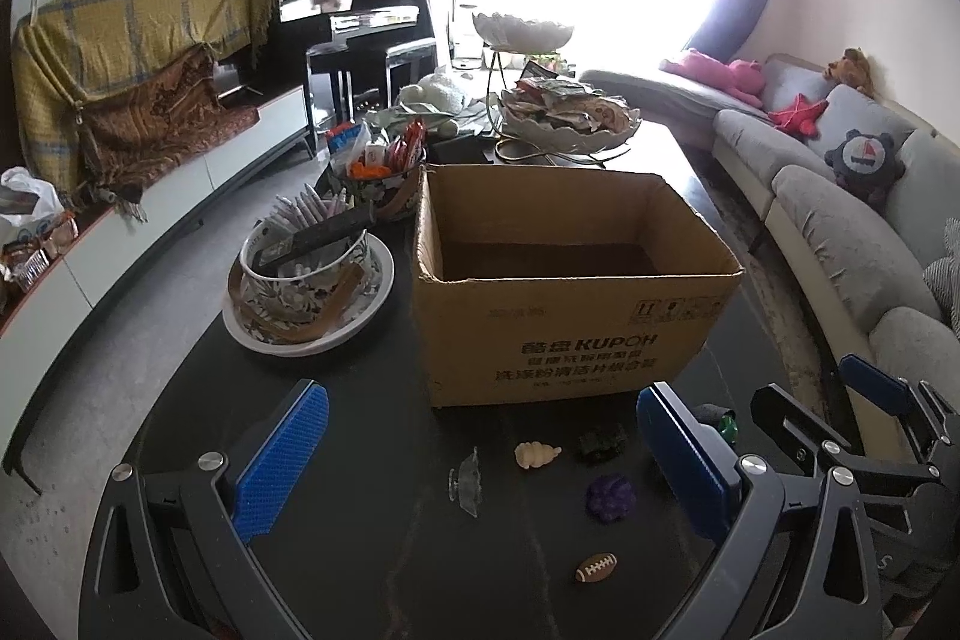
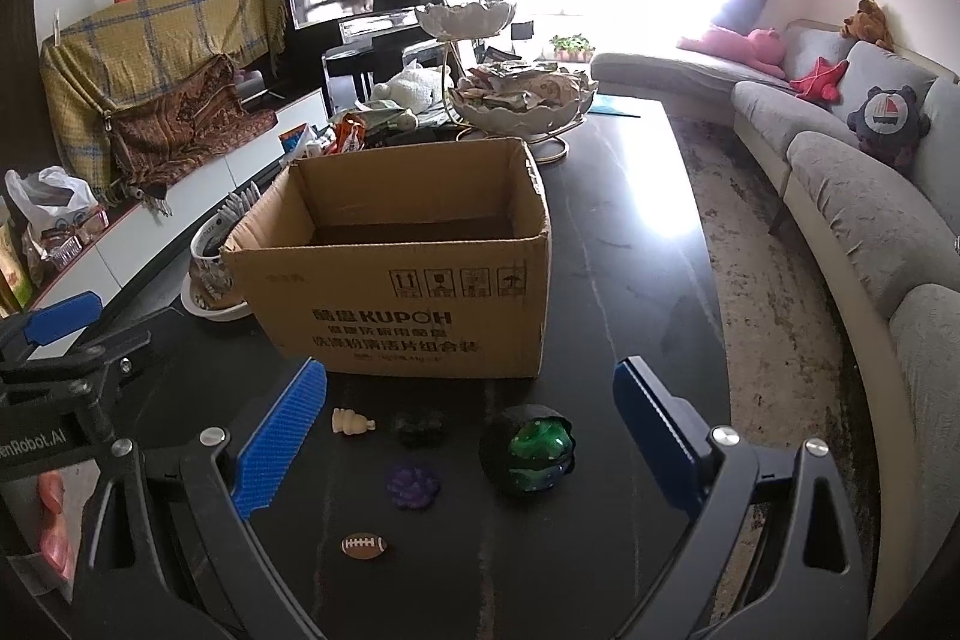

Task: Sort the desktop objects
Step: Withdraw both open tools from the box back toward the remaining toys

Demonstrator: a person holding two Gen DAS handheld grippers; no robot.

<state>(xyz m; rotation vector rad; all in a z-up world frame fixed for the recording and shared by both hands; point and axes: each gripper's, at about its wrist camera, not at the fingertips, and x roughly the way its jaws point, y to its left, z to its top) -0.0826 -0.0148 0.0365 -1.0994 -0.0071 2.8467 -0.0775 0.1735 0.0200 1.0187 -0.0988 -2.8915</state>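
Observation:
An open, empty-looking cardboard box [image 1: 558, 292] [image 2: 408, 292] stands on the dark table [image 1: 372, 550]. In front of it lie small items: a cream shell-shaped piece [image 1: 536, 455] [image 2: 351, 423], a dark green toy [image 1: 602, 443] [image 2: 420, 429], a purple flower-shaped piece [image 1: 611, 497] [image 2: 412, 486], a tiny brown football [image 1: 596, 567] [image 2: 363, 545], a clear plastic piece [image 1: 467, 481], and a black ball with green inside [image 2: 531, 449]. My left gripper [image 1: 480, 460] is open above these items. My right gripper [image 2: 468, 436] is open, the ball between its fingers but untouched.
A floral bowl on a white plate [image 1: 309, 280] with pens stands left of the box. A second bowl of snacks [image 1: 384, 172] and a tiered white dish [image 1: 570, 118] stand behind. A grey sofa [image 1: 840, 220] runs along the right.

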